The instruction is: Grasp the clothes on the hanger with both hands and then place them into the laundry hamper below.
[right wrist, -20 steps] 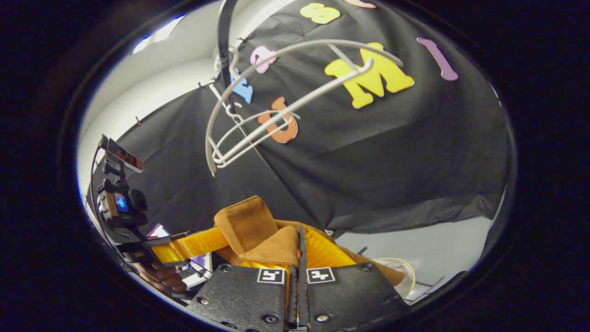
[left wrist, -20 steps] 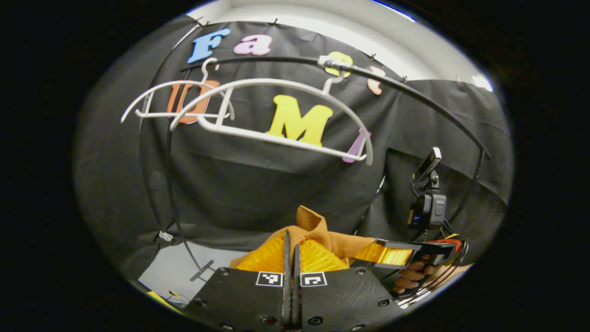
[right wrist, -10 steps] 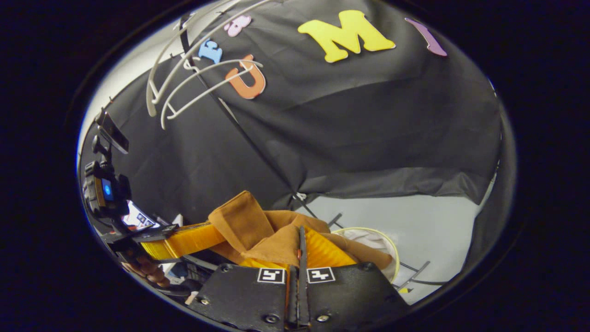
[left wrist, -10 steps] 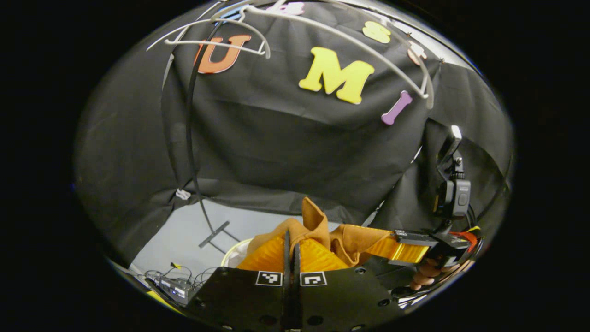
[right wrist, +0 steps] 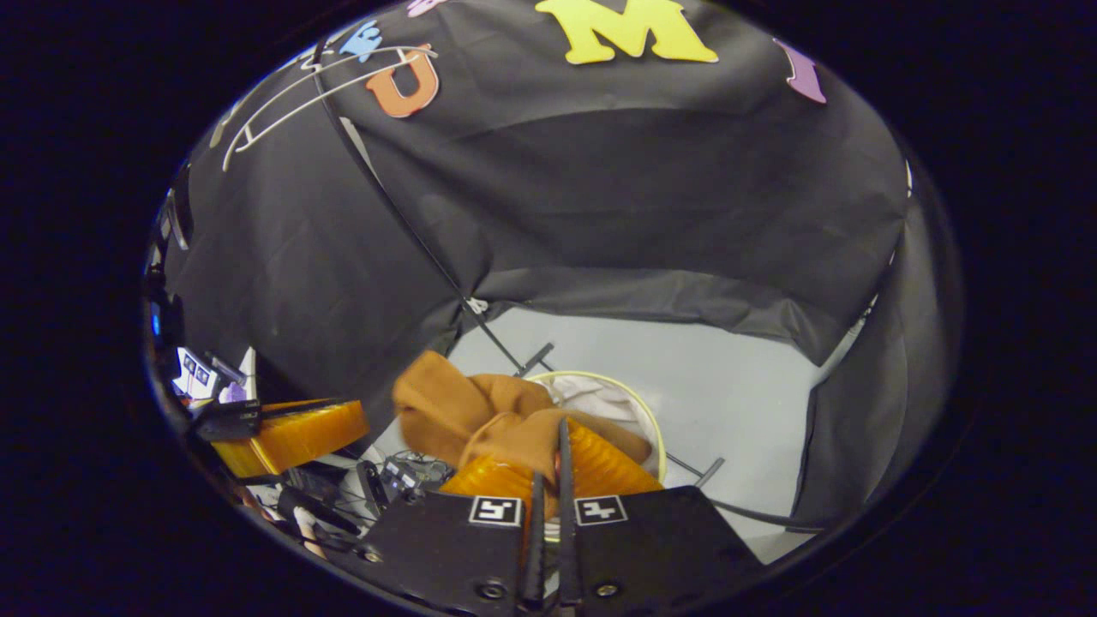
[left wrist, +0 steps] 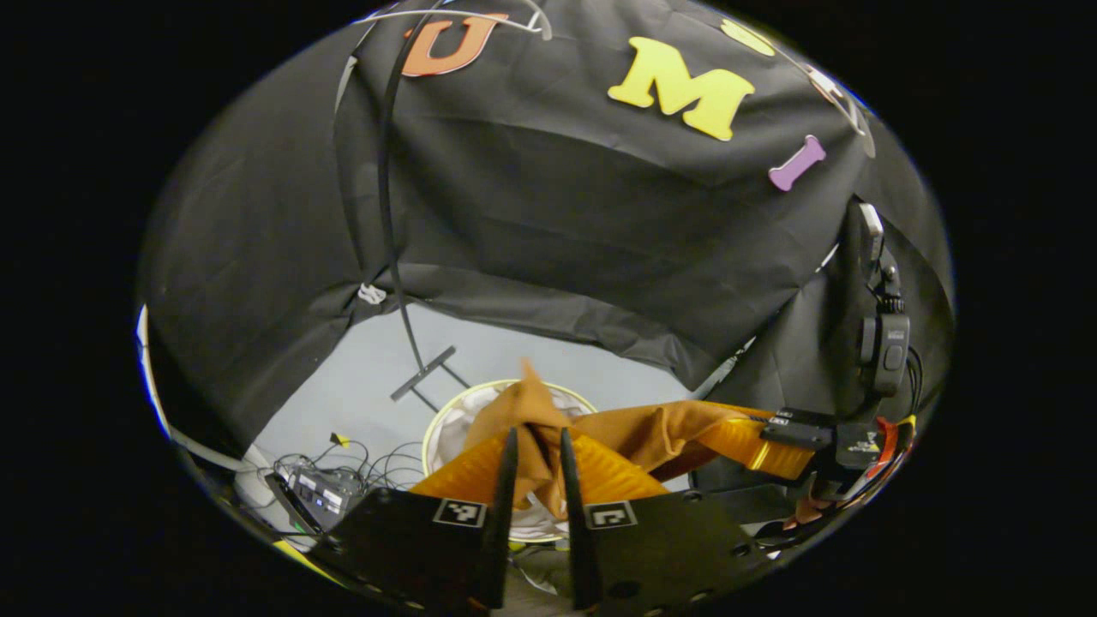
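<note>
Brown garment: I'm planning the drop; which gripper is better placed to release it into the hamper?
Right, probably: the right gripper is shut on the brown garment over the hamper; the left gripper is open.

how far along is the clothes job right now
Done: the brown garment is off the white hangers. In hand: the right hand-held gripper pinches it above the laundry hamper; the left hand-held gripper has its fingers parted with cloth between them. Left: dropping it in.

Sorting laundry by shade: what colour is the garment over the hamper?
Plain tan-brown garment, no pattern; it shows best in the right gripper view.
</note>
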Available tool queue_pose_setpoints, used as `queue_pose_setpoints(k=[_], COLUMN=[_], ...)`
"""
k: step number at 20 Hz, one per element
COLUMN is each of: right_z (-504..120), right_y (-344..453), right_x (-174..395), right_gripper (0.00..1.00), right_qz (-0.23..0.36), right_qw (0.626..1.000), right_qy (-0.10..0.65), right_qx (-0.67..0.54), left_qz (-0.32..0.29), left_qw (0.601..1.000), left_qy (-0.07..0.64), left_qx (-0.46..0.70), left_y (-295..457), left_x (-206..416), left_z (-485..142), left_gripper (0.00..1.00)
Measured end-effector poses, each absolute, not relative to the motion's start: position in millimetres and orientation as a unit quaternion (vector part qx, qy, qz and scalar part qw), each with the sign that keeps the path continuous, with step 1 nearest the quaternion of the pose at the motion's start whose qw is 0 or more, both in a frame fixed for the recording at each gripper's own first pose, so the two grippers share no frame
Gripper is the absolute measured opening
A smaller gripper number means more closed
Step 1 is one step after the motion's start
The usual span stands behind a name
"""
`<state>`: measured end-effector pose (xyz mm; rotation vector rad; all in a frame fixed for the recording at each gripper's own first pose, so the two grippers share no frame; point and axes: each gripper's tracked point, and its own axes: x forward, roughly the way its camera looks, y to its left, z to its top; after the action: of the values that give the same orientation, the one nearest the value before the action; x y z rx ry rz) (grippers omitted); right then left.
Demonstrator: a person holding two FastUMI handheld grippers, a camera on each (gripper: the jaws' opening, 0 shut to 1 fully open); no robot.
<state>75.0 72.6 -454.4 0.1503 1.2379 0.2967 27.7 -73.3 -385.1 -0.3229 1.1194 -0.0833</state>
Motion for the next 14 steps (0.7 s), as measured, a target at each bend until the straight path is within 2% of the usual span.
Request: queue_pose_setpoints(k=[1, 2, 3, 5, 6, 7, 8, 9, 10, 11, 12, 14], right_z=[-452, -452, -453, -447, -445, -442, -440, -439, -436, -433, -427, -411], right_y=[71, 68, 61, 45, 39, 33, 29, 25, 21, 17, 15, 15], right_x=[74, 76, 76, 73, 73, 73, 72, 69, 66, 63, 63, 64], right_gripper=[0.14, 0.26, 0.30, 0.46, 0.63, 0.69, 0.76, 0.79, 0.80, 0.80, 0.81, 0.80], right_qz=[0.136, 0.135, 0.133, 0.128, 0.125, 0.122, 0.121, 0.119, 0.118, 0.116, 0.117, 0.123], right_qw=[0.801, 0.803, 0.807, 0.814, 0.818, 0.821, 0.824, 0.826, 0.829, 0.833, 0.839, 0.850], right_qy=[0.578, 0.575, 0.570, 0.563, 0.559, 0.554, 0.551, 0.548, 0.545, 0.539, 0.530, 0.511], right_qx=[0.077, 0.081, 0.080, 0.066, 0.061, 0.058, 0.055, 0.050, 0.043, 0.035, 0.031, 0.027], left_qz=[-0.031, -0.024, -0.018, -0.010, -0.005, -0.002, 0.002, 0.006, 0.009, 0.011, 0.011, 0.011], left_qw=[0.827, 0.820, 0.812, 0.805, 0.804, 0.801, 0.802, 0.804, 0.808, 0.813, 0.819, 0.835], left_qy=[0.540, 0.551, 0.560, 0.570, 0.572, 0.576, 0.576, 0.574, 0.571, 0.565, 0.559, 0.538], left_qx=[-0.154, -0.157, -0.161, -0.164, -0.163, -0.161, -0.158, -0.153, -0.147, -0.140, -0.132, -0.112], left_y=[-71, -71, -71, -74, -74, -76, -77, -77, -76, -77, -78, -75], left_x=[24, 17, 12, 2, -3, -12, -18, -21, -22, -22, -20, -9], left_z=[-393, -397, -404, -409, -409, -405, -403, -404, -401, -397, -388, -368], left_gripper=[0.39, 0.62, 0.84, 0.94, 0.98, 0.91, 1.00, 0.95, 0.95, 1.00, 0.96, 0.96])
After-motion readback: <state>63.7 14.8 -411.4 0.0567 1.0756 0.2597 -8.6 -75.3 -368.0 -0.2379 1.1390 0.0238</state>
